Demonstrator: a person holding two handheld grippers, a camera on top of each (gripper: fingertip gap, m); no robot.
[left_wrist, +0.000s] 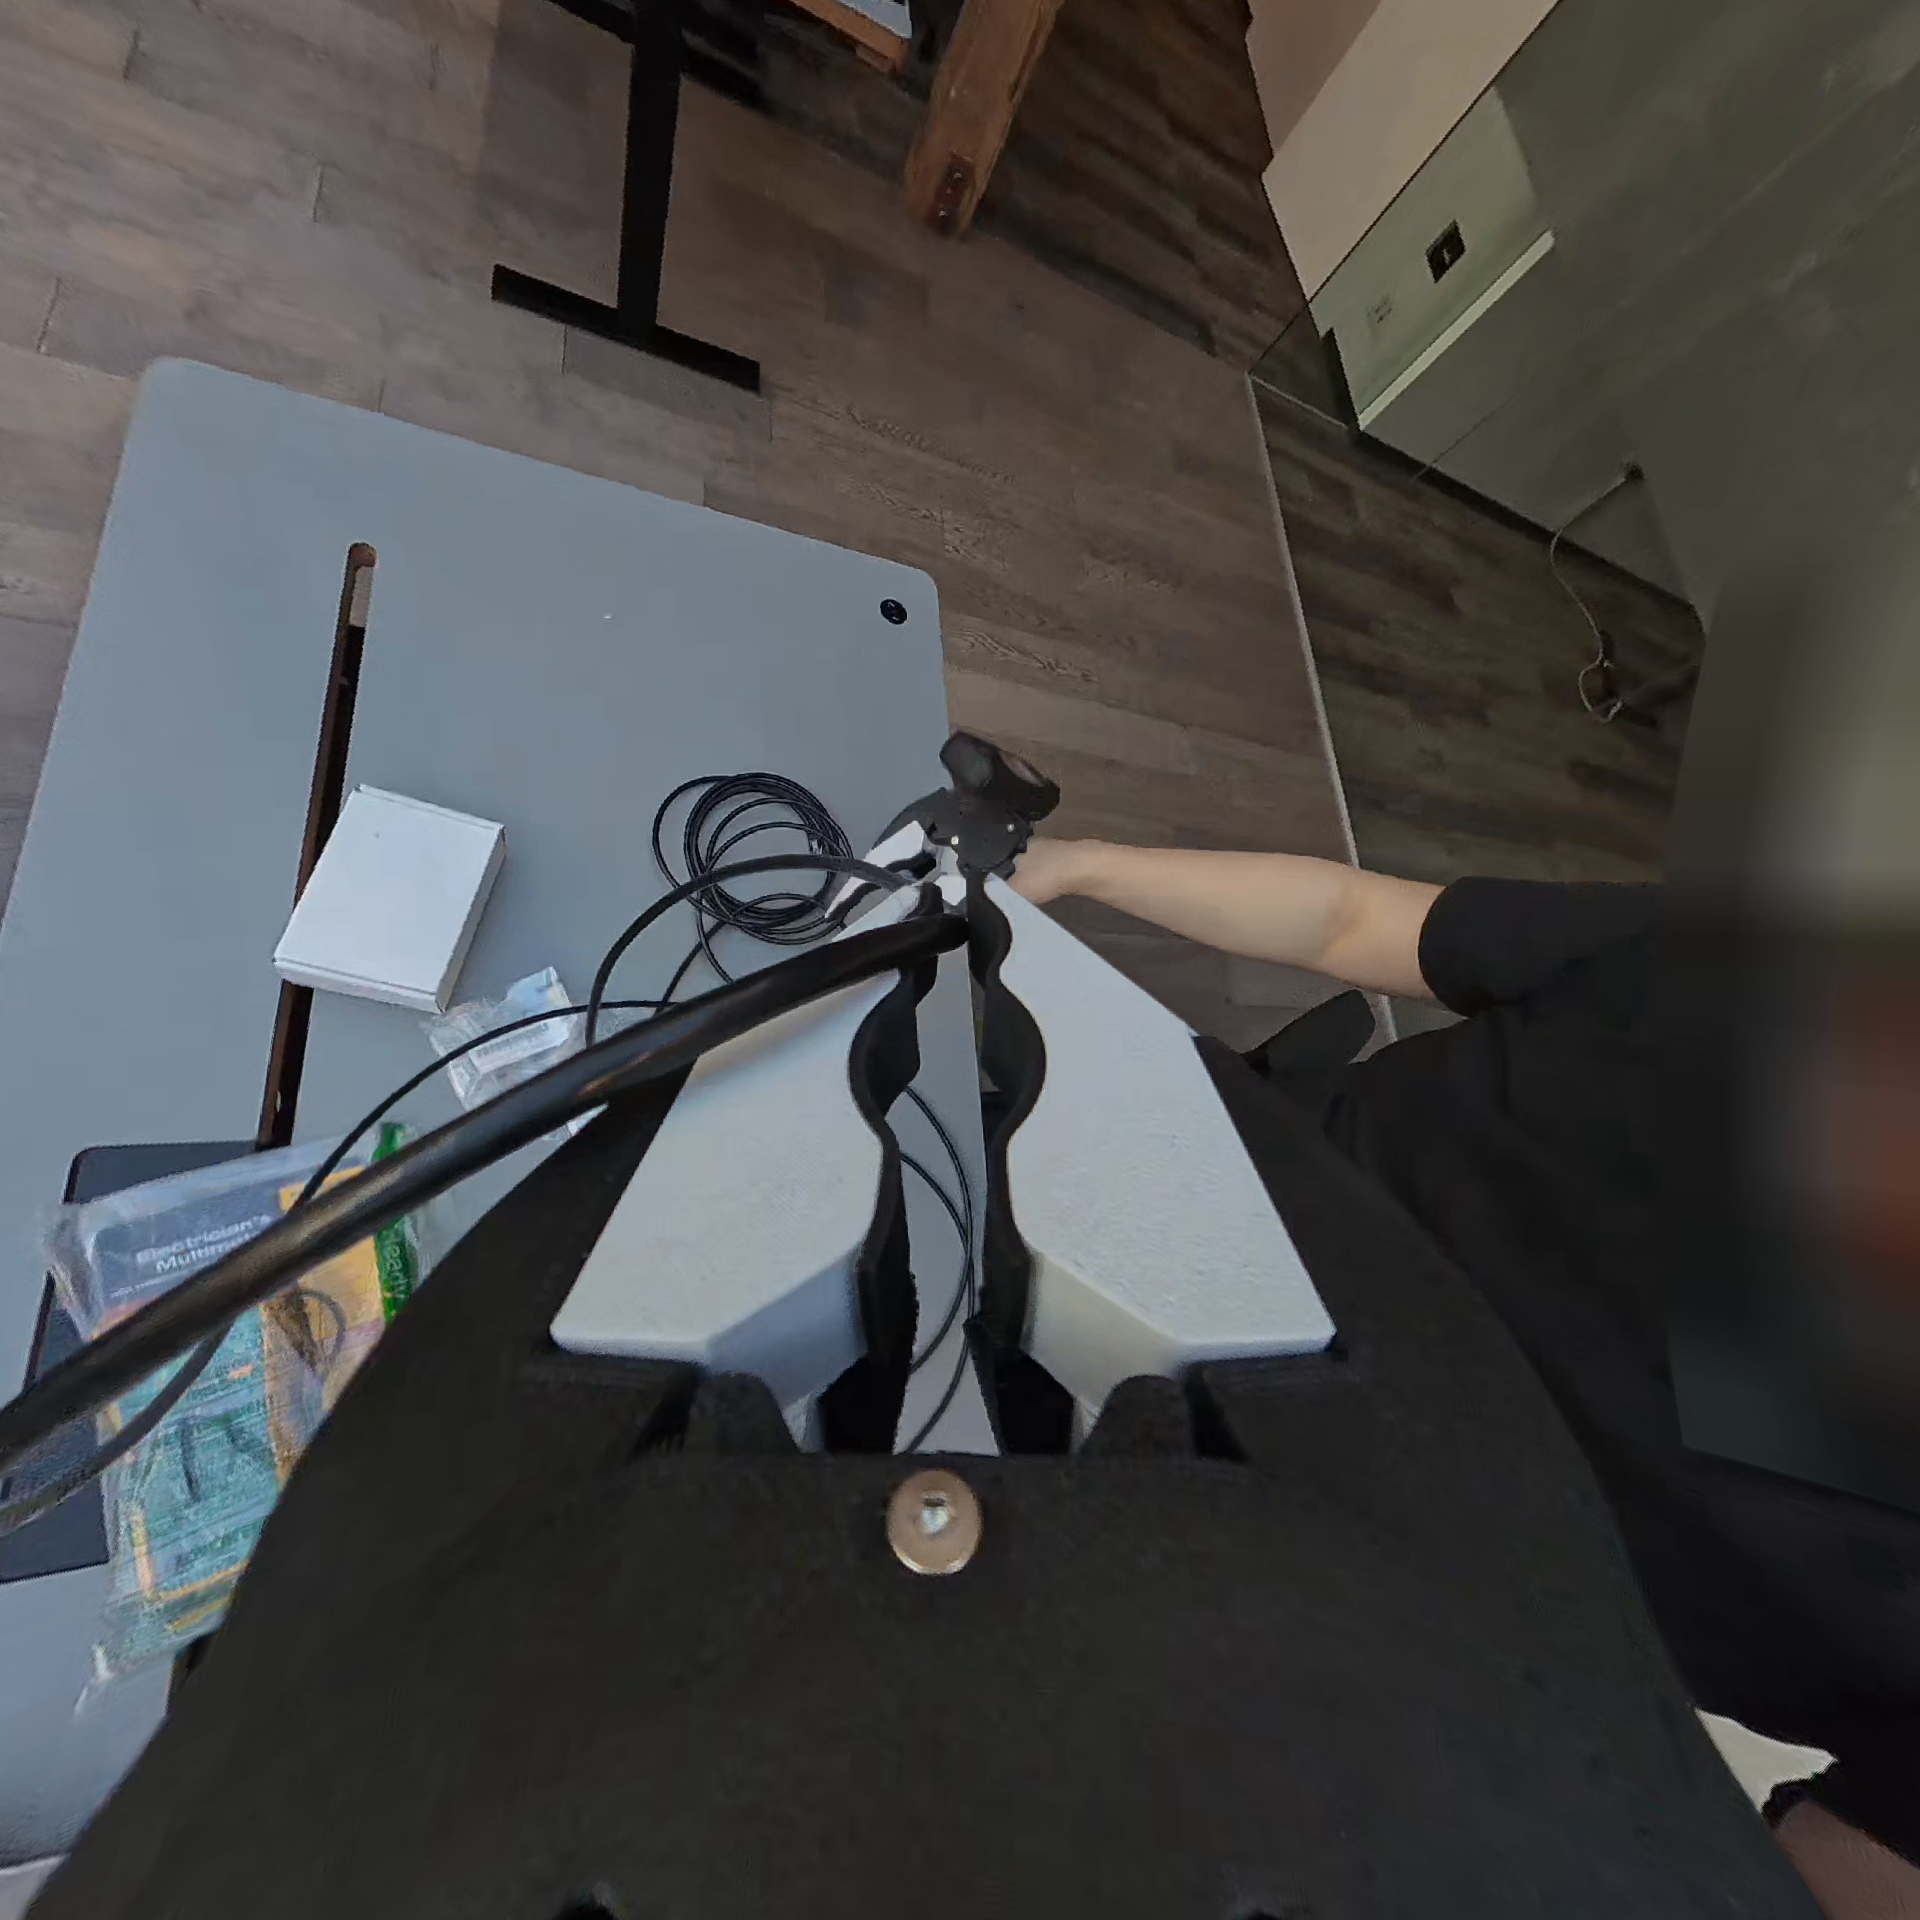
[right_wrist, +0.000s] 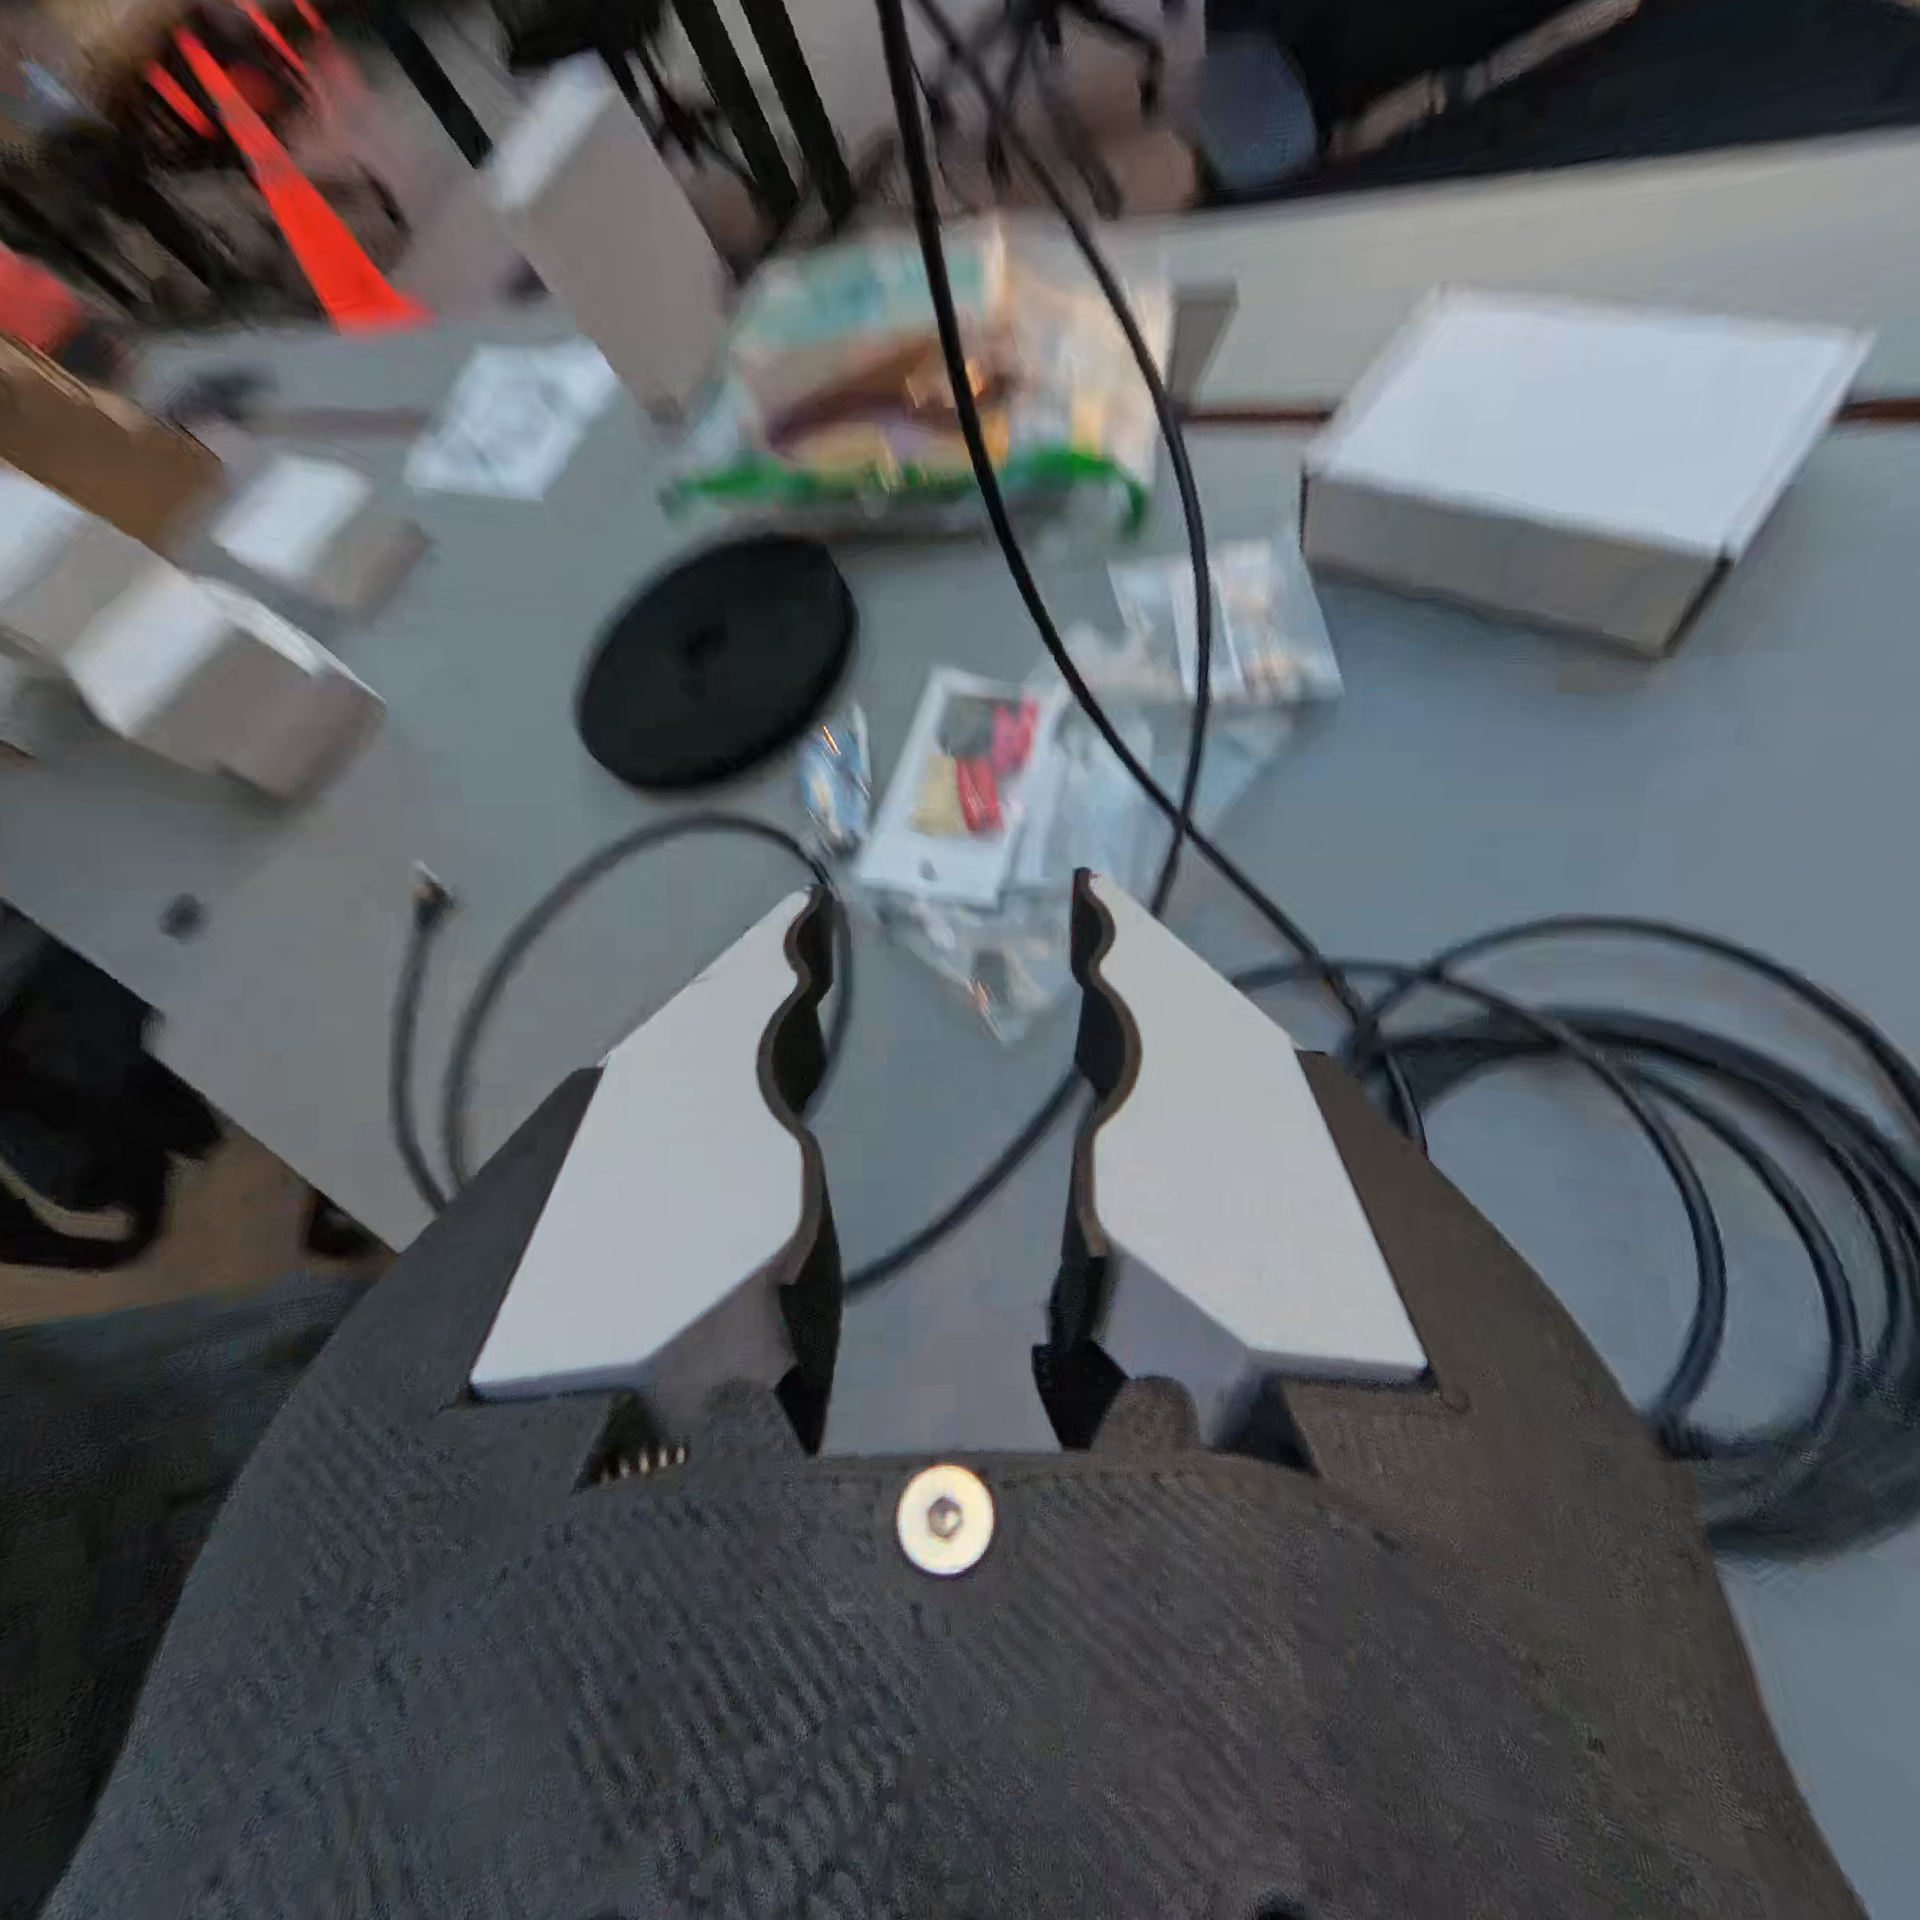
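Note:
My left gripper is raised high above the grey table and is shut on a black cable pinched at its fingertips. The cable sweeps off to the lower left and hangs down to a loose coil on the table. My right gripper is open and empty just above the table. The hanging cable drops in front of it and joins the coil at its right. The right gripper also shows in the left wrist view, held by a person's hand.
A white box, a bagged yellow meter package, small plastic bags, a black round roll and a card with red parts lie on the table. White boxes stand at the left. The person's arm reaches in. Left tips to right tips: about 45 cm.

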